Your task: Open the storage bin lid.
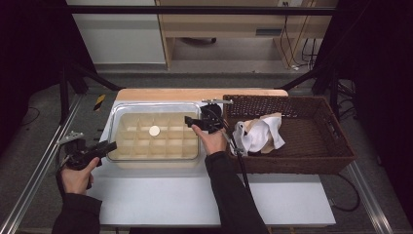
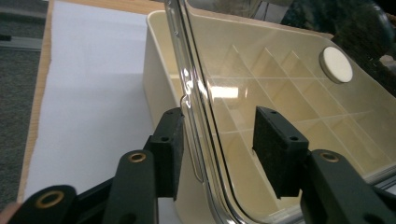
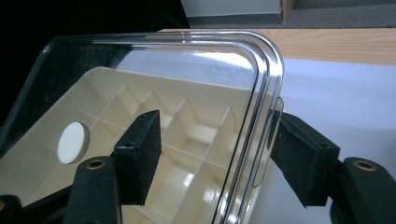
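Observation:
A cream box (image 1: 127,155) with many small compartments stands on the white table, under a clear lid (image 1: 146,108). A white disc (image 1: 154,130) lies on the lid, also seen as the white disc (image 2: 336,64) and the white disc (image 3: 73,143). My left gripper (image 1: 109,145) is at the box's left end; its jaws straddle the lid's rim (image 2: 189,107) with a gap, so the left gripper (image 2: 219,116) is open. My right gripper (image 1: 187,120) is at the right end. The right gripper (image 3: 217,119) stands wide open around the lid's raised corner (image 3: 261,60).
A dark wicker basket (image 1: 341,146) stands right of the box and holds a white cloth (image 1: 260,136) and brown paper. A wooden board (image 1: 160,93) lies along the table's far edge. The white tabletop (image 1: 170,195) stretches toward the person.

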Demonstrator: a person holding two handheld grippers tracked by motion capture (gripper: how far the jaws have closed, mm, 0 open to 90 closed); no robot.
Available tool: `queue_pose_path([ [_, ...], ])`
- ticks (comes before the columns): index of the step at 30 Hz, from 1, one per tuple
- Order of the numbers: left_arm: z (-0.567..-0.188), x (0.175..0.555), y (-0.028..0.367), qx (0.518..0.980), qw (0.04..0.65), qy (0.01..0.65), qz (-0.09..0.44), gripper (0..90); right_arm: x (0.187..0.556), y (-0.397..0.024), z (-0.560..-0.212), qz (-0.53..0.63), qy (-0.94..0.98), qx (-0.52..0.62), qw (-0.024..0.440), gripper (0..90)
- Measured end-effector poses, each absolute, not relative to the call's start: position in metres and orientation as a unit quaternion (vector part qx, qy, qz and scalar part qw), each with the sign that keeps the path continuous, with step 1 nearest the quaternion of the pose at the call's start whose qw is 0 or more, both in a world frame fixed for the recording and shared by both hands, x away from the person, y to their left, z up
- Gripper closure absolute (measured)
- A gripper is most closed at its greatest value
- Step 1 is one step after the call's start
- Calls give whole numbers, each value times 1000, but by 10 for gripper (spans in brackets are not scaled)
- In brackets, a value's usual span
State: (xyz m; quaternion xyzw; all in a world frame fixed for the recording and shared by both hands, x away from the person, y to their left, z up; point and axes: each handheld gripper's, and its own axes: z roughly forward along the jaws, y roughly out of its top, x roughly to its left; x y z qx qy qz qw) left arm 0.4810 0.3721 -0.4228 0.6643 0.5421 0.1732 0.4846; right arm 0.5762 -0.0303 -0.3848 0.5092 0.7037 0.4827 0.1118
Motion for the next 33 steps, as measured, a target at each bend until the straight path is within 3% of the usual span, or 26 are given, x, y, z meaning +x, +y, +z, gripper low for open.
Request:
queue_pose_path([
  [8, -421, 473, 375, 659, 501, 533, 175, 608, 564, -36, -371, 499, 699, 500, 115, 427],
  [22, -412, 449, 369, 666, 508, 507, 205, 717, 523, -62, -345, 545, 684, 470, 119, 651],
  [33, -404, 430, 357, 673, 518, 482, 217, 724, 485, -85, -338, 562, 684, 450, 118, 733],
])
